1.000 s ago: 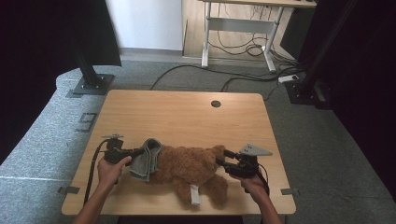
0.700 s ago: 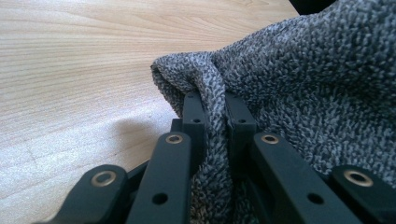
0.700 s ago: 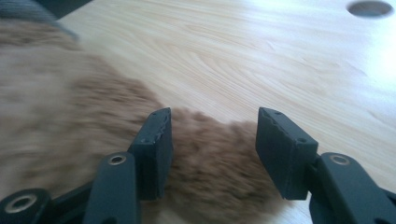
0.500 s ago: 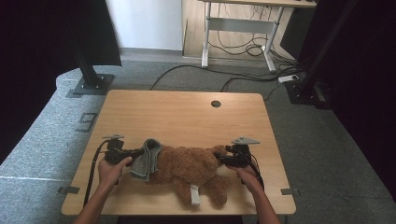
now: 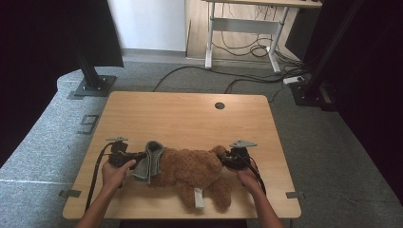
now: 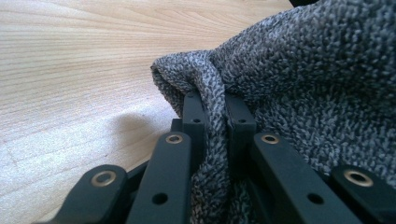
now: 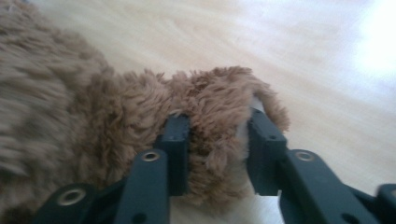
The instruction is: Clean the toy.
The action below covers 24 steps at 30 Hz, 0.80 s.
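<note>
A brown plush bear (image 5: pixel 190 168) lies on its side near the front of the wooden table (image 5: pixel 190 114). A grey knitted garment (image 5: pixel 148 161) wraps its left end. My left gripper (image 5: pixel 142 156) is shut on a fold of this knit; in the left gripper view the jaws (image 6: pixel 215 107) pinch the grey fabric (image 6: pixel 303 70) tightly. My right gripper (image 5: pixel 223 159) is at the bear's right end. Its jaws have just been closing, and in the right gripper view they (image 7: pixel 217 135) press on a furry limb (image 7: pixel 219 93) of the bear (image 7: pixel 70 116).
A white tag (image 5: pixel 198 197) hangs from the bear near the table's front edge. A round cable hole (image 5: pixel 219 105) sits at the back of the table. Black cables trail from both grippers. Desk legs and floor cables (image 5: pixel 247 47) lie beyond the table.
My right gripper has moved left and down onto the bear's right end, and its jaws have closed around the furry limb. The left gripper has stayed put on the knit.
</note>
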Available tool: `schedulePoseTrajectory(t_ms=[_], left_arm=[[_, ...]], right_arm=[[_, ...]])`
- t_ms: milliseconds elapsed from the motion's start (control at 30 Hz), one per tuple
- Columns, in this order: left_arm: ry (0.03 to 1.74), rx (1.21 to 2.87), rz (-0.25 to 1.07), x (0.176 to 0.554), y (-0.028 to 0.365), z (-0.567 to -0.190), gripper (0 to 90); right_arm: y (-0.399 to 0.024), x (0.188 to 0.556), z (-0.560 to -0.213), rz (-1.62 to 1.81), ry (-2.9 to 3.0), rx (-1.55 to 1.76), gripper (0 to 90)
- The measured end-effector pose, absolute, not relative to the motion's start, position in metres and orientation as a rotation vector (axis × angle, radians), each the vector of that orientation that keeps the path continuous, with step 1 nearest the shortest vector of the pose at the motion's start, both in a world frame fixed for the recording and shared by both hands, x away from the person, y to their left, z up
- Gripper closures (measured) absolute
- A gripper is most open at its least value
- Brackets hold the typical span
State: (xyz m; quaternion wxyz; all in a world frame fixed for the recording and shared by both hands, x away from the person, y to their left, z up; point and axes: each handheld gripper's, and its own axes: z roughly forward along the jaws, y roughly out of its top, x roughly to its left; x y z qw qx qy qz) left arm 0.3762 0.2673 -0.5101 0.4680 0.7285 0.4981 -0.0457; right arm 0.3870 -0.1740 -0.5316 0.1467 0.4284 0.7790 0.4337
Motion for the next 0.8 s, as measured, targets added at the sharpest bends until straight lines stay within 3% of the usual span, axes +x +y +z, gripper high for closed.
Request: schedulePoseTrajectory(t_ms=[267,433,633,800], left_arm=[[1.199,1.769,-0.135,0.377,0.266,-0.507,81.1],[1.200,1.768,-0.132,0.377,0.265,-0.507,81.0],[1.198,1.766,-0.130,0.377,0.265,-0.507,81.0],[1.197,1.768,-0.127,0.376,0.264,-0.507,81.0]], right_arm=[[-0.183,0.400,-0.532,1.312,2.103,1.311,66.8],[-0.191,0.401,-0.530,1.354,2.099,1.368,51.9],[-0.203,0.390,-0.485,1.475,2.009,1.319,48.2],[-0.177,0.376,-0.460,1.527,2.123,1.190,42.5]])
